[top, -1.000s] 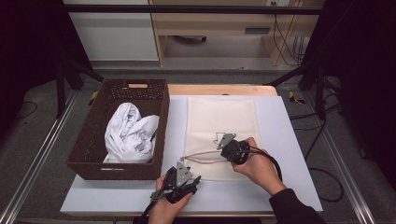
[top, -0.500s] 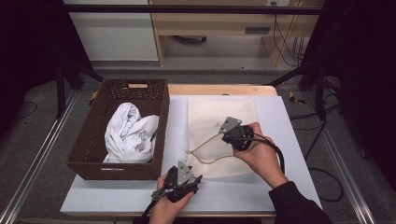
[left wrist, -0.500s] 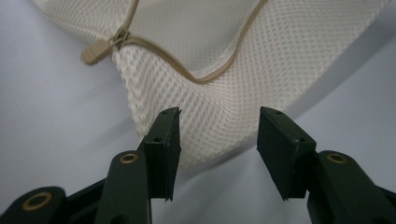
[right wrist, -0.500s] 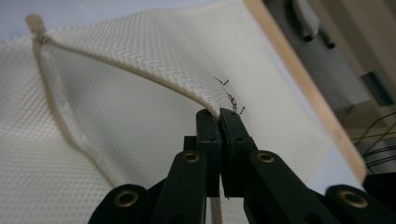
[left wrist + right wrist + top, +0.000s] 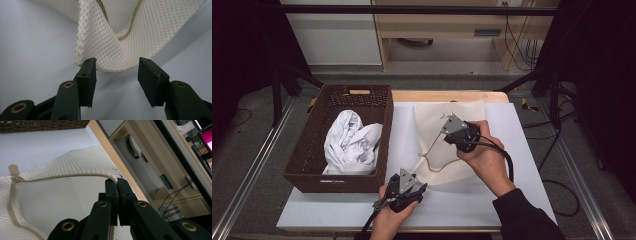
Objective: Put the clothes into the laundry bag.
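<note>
Right tongs [image 5: 446,121] pinch the mesh laundry bag [image 5: 439,165] by its zipper edge; left tongs [image 5: 410,176] gape at its near corner. Wicker basket [image 5: 307,162] of white clothes [image 5: 348,145] sits alongside on the tabletop [image 5: 512,190].

High view overhead, facing forward-down; both gripper views close, low along jaws — all share mesh bag [image 5: 447,150].

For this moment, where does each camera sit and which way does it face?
High view: above the person's side, looking forward and down on the table; both hands, left gripper and right gripper show.
Left gripper view: on that gripper, facing the mesh bag edge between its open jaws.
Right gripper view: on that gripper, jaws shut on the bag's zipper edge, facing the basket.
All three share the bag.
</note>
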The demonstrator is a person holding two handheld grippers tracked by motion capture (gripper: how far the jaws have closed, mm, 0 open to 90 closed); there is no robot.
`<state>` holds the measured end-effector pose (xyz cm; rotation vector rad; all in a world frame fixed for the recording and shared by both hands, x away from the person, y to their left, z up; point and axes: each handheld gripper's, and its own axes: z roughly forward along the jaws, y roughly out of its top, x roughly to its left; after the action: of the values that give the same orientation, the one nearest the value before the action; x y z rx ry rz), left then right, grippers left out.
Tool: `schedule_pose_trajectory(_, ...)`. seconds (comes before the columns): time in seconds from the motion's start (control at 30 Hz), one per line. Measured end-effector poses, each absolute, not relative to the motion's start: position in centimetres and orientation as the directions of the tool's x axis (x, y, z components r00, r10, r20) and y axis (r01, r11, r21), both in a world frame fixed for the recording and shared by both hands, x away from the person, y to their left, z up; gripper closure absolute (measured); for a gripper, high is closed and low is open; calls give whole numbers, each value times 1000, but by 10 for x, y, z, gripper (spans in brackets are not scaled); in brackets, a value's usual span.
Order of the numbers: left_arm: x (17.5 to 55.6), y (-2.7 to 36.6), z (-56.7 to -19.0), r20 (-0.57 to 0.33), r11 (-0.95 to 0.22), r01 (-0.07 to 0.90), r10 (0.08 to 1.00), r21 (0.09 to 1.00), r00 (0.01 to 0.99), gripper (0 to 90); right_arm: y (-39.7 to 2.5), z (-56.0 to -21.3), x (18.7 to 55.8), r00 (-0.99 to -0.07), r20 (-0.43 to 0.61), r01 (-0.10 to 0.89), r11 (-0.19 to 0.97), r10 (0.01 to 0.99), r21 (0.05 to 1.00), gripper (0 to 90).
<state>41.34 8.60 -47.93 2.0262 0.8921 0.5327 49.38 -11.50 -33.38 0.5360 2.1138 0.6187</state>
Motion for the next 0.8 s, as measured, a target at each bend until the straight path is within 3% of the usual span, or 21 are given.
schedule_pose_trajectory(0.2, 411, 87, -475, 39, -390, 393, 749, 833, 661, 446, -116, -331, 496, -536, -597, 146, 762, 597, 631, 884)
schedule_pose_trajectory(0.33, 404, 86, -464, 27, -387, 393, 740, 834, 672, 324, -118, -331, 498, -558, -570, 156, 751, 603, 642, 884)
schedule_pose_trajectory(0.5, 395, 89, -410, 108, -468, 343, 703, 815, 703, 203, -122, -331, 501, -607, -514, 185, 737, 606, 650, 884)
schedule_pose_trajectory(0.6, 402, 99, -378, 57, -444, 366, 695, 818, 716, 129, -122, -334, 502, -625, -494, 181, 727, 605, 662, 884)
schedule_pose_trajectory(0.67, 406, 105, -367, 71, -459, 364, 694, 811, 716, 106, -122, -335, 502, -627, -488, 179, 721, 608, 669, 884)
schedule_pose_trajectory(0.8, 431, 134, -328, 183, -514, 362, 736, 778, 652, 87, -126, -338, 501, -639, -467, 174, 706, 611, 686, 883)
